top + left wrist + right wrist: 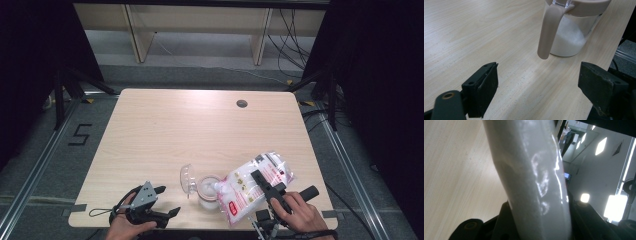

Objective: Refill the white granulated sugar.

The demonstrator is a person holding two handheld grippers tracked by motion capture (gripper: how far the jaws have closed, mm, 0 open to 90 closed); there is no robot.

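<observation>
A clear jar [207,192] with a beige rim stands near the table's front edge, its clear lid [187,179] flipped open to the left. A white bag with a red label [247,187] hangs tilted over it, one corner at the jar's mouth. My right gripper [261,181] is shut on the bag. In the right gripper view the bag [534,175] sits squeezed between the jaws [539,220]. My left gripper [168,200] is open, left of the jar. In its own view the jar [571,37] holds white granules behind its beige handle [547,32], ahead of the gripper [539,85].
The wooden table [175,130] has a cable hole [242,103] at the back right. A wooden frame [200,30] stands beyond the table, with cables [295,40] on the floor. Black stand legs [70,85] flank the far corners.
</observation>
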